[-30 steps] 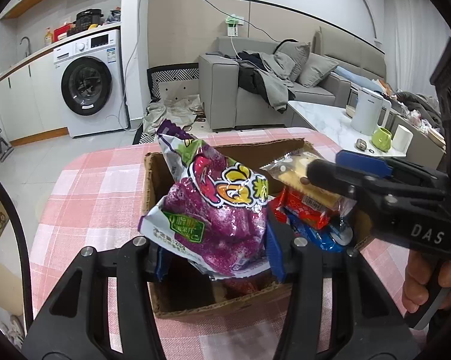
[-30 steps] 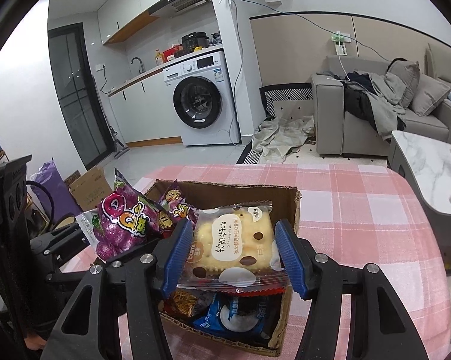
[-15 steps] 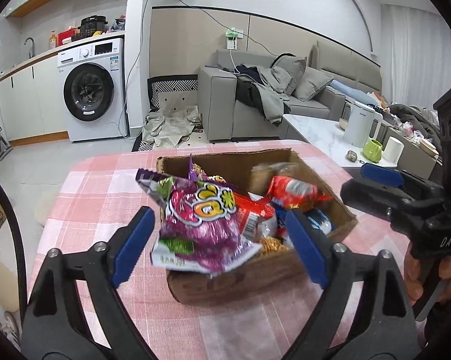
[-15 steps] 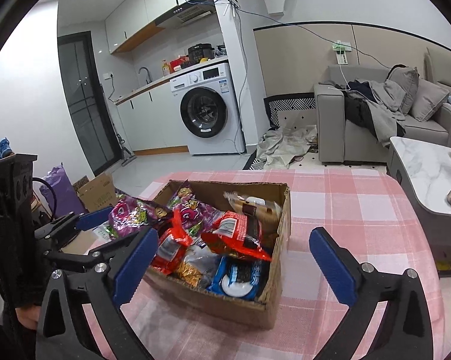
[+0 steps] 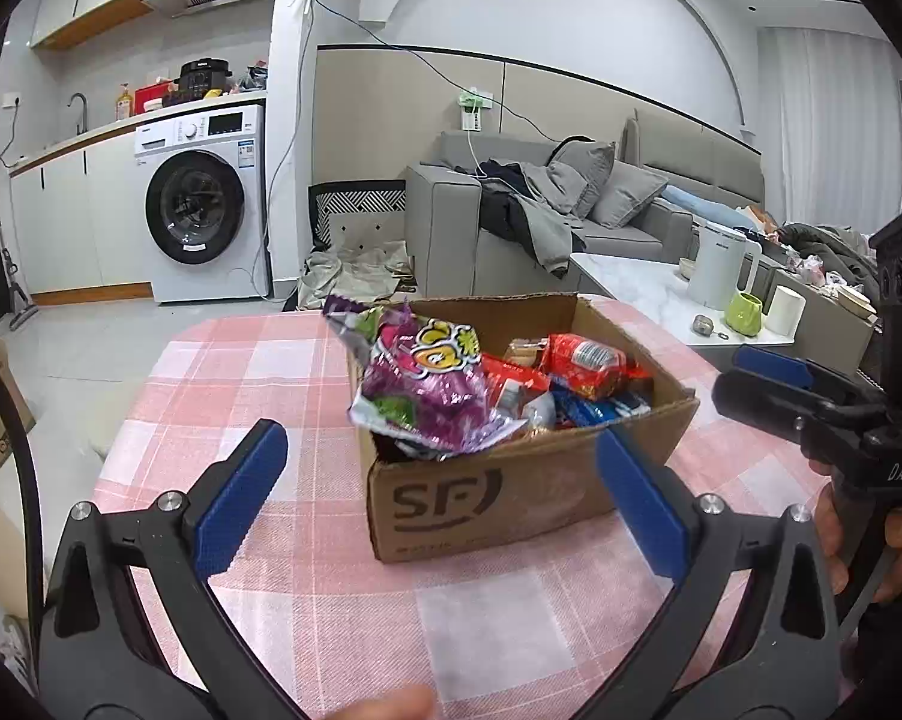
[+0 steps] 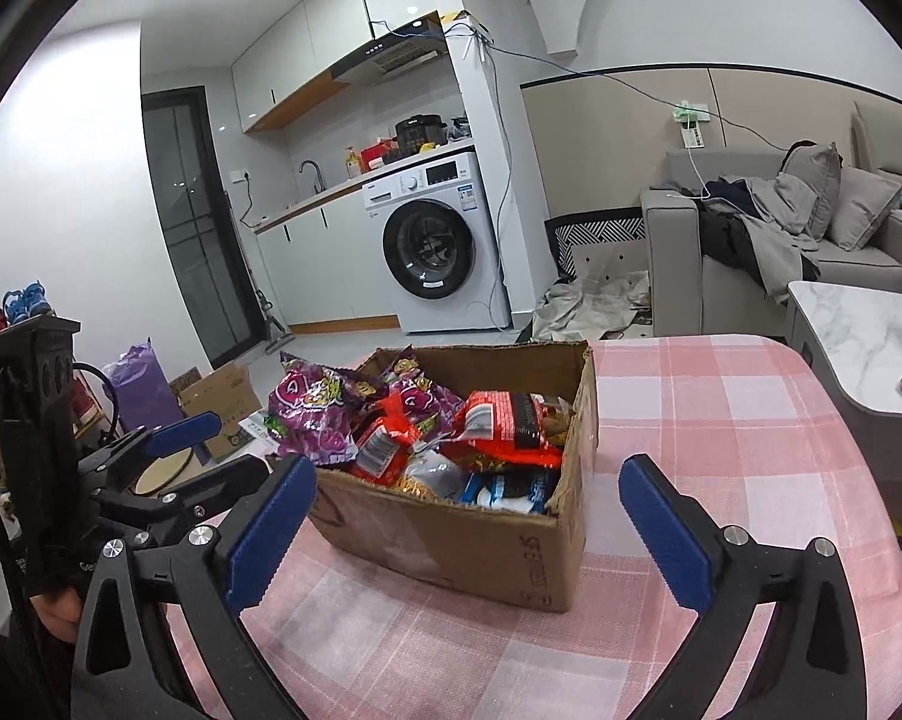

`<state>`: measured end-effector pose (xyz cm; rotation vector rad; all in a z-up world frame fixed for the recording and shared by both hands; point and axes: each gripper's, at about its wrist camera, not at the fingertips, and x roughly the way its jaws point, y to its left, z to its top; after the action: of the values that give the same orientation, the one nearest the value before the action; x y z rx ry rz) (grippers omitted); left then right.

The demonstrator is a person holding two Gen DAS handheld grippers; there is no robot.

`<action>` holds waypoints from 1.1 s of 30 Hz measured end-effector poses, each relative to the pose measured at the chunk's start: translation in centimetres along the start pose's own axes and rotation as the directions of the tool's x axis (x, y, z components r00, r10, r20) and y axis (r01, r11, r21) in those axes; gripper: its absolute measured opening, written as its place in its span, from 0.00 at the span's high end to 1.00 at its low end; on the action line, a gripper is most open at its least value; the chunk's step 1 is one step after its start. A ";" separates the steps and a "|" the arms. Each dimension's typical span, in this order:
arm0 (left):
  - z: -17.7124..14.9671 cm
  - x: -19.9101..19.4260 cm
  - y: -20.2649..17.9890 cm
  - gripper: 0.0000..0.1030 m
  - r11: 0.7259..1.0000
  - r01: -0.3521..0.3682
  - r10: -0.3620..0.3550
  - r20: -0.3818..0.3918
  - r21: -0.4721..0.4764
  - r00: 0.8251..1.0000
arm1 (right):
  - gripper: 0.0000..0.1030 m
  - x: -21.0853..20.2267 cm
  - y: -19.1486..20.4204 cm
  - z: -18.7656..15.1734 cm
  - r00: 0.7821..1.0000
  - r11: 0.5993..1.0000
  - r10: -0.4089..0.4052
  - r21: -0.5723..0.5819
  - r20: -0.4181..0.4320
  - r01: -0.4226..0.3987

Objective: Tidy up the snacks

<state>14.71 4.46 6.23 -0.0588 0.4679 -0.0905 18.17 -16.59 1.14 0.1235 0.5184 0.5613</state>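
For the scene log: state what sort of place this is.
Most likely a small open-plan apartment: a washing machine under a kitchen counter, a grey sofa close by, and a pink checked table holding a cardboard box of snacks.

the round table with a pink and white checked cloth (image 5: 282, 372) carries one thing only: a brown cardboard box with black letters printed on its side (image 5: 511, 492). the box stands directly on the cloth, near the middle of the table, with its top flaps open. it is full of snack packets, which rise above its rim. the cloth around the box is bare on all visible sides.
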 end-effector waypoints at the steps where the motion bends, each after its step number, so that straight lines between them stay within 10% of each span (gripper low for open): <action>1: -0.2 -0.1 0.0 0.01 1.000 -0.003 0.003 0.000 -0.001 1.000 | 0.00 -0.1 0.0 -0.3 1.000 1.000 -0.001 0.000 0.001 0.001; 33: -4.9 0.0 -0.4 0.00 0.997 -0.068 0.066 0.060 0.038 0.996 | 0.00 0.1 0.7 -4.8 0.997 0.998 -0.034 -0.051 0.064 0.037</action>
<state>12.45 3.86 1.87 -0.0062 0.4089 -0.0322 15.55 -16.10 -2.88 0.0820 0.4435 0.5343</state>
